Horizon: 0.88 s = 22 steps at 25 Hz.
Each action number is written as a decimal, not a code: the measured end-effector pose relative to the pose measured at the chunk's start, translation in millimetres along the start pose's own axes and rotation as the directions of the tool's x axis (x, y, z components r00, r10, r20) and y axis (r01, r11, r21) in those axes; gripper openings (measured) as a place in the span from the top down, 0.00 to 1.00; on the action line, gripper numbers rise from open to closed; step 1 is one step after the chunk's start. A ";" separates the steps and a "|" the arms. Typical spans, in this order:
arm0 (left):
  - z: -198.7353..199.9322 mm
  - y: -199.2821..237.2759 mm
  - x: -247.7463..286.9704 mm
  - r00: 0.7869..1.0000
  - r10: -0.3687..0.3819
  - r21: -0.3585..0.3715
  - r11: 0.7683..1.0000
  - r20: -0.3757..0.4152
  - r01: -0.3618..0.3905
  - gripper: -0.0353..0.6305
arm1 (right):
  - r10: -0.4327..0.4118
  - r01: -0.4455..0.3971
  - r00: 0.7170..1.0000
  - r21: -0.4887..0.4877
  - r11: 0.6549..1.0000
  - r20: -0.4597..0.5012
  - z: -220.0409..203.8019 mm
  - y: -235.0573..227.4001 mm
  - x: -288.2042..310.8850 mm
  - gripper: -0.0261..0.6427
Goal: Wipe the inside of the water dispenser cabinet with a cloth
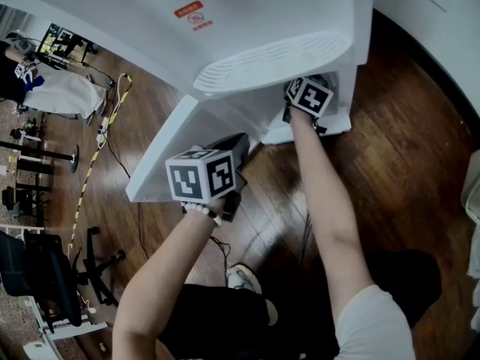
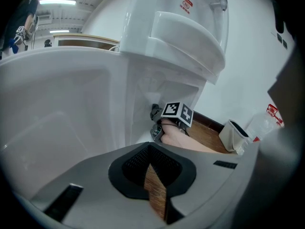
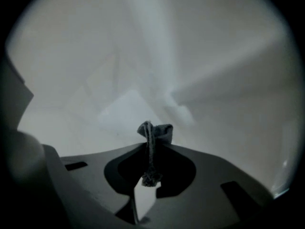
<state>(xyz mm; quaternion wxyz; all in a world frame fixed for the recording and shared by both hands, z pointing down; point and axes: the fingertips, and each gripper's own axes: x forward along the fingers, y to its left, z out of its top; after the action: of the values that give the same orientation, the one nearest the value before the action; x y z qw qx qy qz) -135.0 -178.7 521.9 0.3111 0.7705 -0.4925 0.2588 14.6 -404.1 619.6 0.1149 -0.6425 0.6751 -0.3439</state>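
My right gripper [image 1: 306, 90] is reached in under the drip tray [image 1: 274, 60] of the water dispenser [image 1: 285, 13], into the low cabinet [image 1: 251, 107]. Its jaws are clenched on the cloth [image 3: 154, 130]. The right gripper view shows a dark grey fold pinched edge-on between the jaws, with a small tuft standing past the tips. Only that tuft can meet a surface, so I judge the grip is set far back to stop the cloth slipping under rubbing. All around it are pale inner walls [image 3: 143, 56] and a corner seam. I cannot tell whether the cloth actually touches a wall.

My left gripper [image 1: 231, 150] hangs outside, just beside the open cabinet door [image 1: 161, 163]. Its jaws are drawn together on nothing, and only a sliver of wooden floor [image 2: 155, 190] shows between them. I read it as parked there so the door cannot swing back onto my right forearm, though I cannot tell if it bears on the panel. From its own view I can see the right gripper's marker cube [image 2: 177, 112] at the cabinet mouth.

The wiping looks underway rather than finished. The next stroke needs the tuft pressed flat and swept along the walls and into the corners.
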 end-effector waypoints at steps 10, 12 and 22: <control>-3.5 5.4 -0.5 1.000 0.002 -0.009 1.000 -0.003 -0.002 0.97 | 0.083 -0.092 0.976 0.039 0.995 0.201 72.5 42.8 -18.1 0.89; -0.4 5.4 -2.0 1.000 0.006 -0.012 1.000 0.005 -0.006 0.97 | 0.048 -0.057 0.985 0.049 0.997 0.165 58.9 31.5 -15.1 0.89; -2.5 3.0 -3.4 1.000 -0.002 -0.012 1.000 -0.001 0.002 0.97 | -0.174 0.182 0.983 0.321 0.929 -0.055 -35.2 -55.5 -3.9 0.89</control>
<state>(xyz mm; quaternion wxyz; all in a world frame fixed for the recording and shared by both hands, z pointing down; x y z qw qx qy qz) -139.4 -175.8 521.9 0.3162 0.7691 -0.4930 0.2558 37.9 -385.8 678.4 0.1788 -0.6688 0.5497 -0.4676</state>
